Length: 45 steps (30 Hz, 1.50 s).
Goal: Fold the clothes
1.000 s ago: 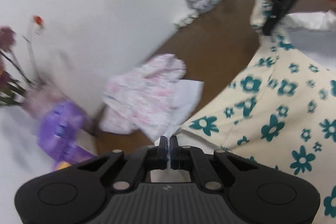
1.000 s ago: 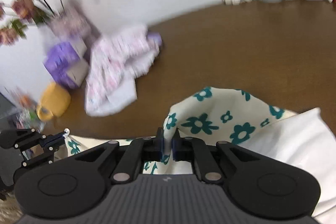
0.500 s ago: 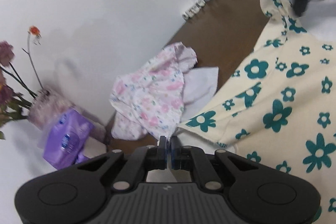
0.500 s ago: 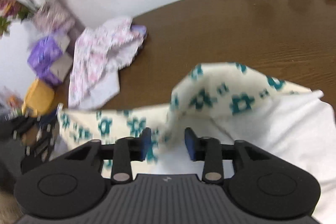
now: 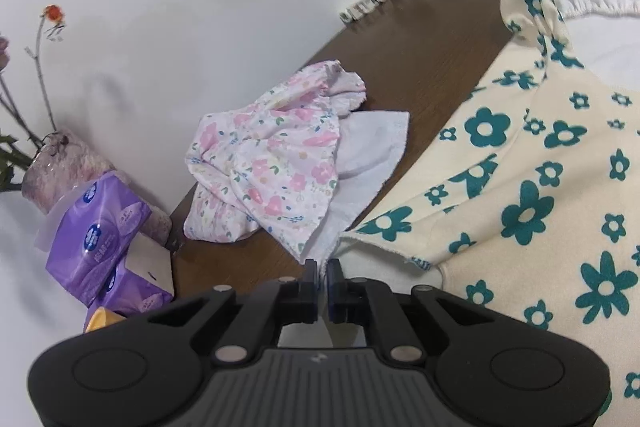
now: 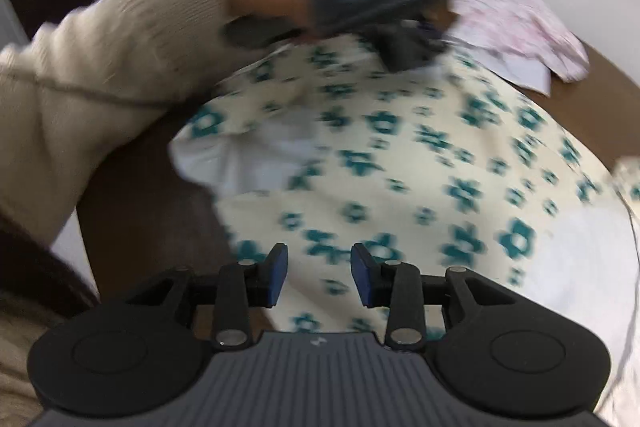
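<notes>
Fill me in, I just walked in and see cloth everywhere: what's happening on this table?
A person is folding a cream garment with teal flowers on a brown table, using a handheld claw in each hand. The left claw is nearly shut at the garment's near edge; whether it pinches the cloth isn't clear, and its jaws have just been opening slightly. The right claw has just opened and hovers empty over the garment. A crumpled pink floral garment lies aside near the wall.
</notes>
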### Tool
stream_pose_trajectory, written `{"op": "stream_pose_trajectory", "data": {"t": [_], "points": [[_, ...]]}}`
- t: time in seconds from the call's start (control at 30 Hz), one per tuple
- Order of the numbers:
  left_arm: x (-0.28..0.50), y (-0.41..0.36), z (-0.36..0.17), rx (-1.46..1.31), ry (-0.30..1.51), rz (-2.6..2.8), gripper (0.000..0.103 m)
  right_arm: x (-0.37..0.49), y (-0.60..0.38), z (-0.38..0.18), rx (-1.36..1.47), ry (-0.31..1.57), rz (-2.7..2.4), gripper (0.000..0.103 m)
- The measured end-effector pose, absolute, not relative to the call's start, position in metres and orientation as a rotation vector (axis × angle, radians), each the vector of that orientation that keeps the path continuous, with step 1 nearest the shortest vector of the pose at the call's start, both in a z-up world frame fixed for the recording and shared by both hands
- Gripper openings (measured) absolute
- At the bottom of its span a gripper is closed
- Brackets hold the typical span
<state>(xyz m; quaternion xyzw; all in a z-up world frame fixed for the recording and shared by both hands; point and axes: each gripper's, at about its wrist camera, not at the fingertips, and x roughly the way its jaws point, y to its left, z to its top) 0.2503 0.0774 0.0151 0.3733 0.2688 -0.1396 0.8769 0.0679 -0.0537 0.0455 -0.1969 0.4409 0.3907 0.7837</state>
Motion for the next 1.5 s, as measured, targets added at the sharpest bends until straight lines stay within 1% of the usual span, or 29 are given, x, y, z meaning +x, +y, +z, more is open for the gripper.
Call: {"op": "stream_pose_trajectory", "data": {"t": [0.07,0.1,0.13,0.2,0.33,0.57,0.63,0.67,0.7,0.73,0.77,0.8,0.83,0.87,0.9,1.0,1.1,1.5], "points": [[0.244,0.089,0.028,0.712,0.566,-0.308,0.018,0.063,-0.045,0.046,-0.449,0.941,0.825,0.035],[0.24,0.096,0.035,0.673,0.577,-0.317,0.031,0.062,-0.044,0.047,-0.441,0.943,0.813,0.035],[0.234,0.108,0.044,0.627,0.572,-0.341,0.038,0.062,-0.045,0.049,-0.422,0.946,0.798,0.035],[0.223,0.127,0.056,0.595,0.551,-0.394,0.038,0.062,-0.049,0.052,-0.382,0.95,0.767,0.035],[0.217,0.145,0.056,0.707,0.505,-0.454,0.038,0.052,-0.05,0.051,-0.288,0.973,0.723,0.035],[0.27,0.136,0.03,0.749,0.6,-0.536,0.038,0.037,-0.03,0.038,-0.206,0.992,0.568,0.035],[0.279,0.13,0.027,0.751,0.59,-0.555,0.038,0.034,-0.024,0.035,-0.203,0.986,0.524,0.035],[0.28,0.128,0.027,0.763,0.584,-0.576,0.038,0.032,-0.022,0.034,-0.201,0.986,0.504,0.035],[0.28,0.125,0.027,0.778,0.579,-0.599,0.035,0.031,-0.02,0.032,-0.2,0.985,0.484,0.035],[0.281,0.123,0.026,0.792,0.574,-0.622,0.028,0.031,-0.019,0.031,-0.192,0.993,0.468,0.034],[0.281,0.12,0.026,0.807,0.569,-0.644,0.024,0.031,-0.019,0.031,-0.183,1.003,0.452,0.029],[0.282,0.118,0.026,0.821,0.564,-0.667,0.016,0.031,-0.018,0.031,-0.181,1.008,0.433,0.023],[0.28,0.115,0.024,0.843,0.557,-0.684,0.008,0.03,-0.017,0.03,-0.18,1.012,0.412,0.02],[0.278,0.113,0.022,0.866,0.548,-0.699,0.004,0.03,-0.017,0.03,-0.173,1.016,0.396,0.011],[0.275,0.111,0.02,0.885,0.536,-0.703,0.002,0.029,-0.016,0.03,-0.164,1.018,0.383,0.007],[0.268,0.104,0.014,0.937,0.497,-0.673,0.002,0.027,-0.016,0.031,-0.138,1.029,0.347,0.003],[0.264,0.101,0.009,0.96,0.465,-0.653,0.002,0.023,-0.016,0.032,-0.126,1.047,0.322,0.003],[0.261,0.097,0.005,0.986,0.448,-0.63,0.002,0.01,-0.008,0.034,-0.159,1.077,0.266,0.001]]}}
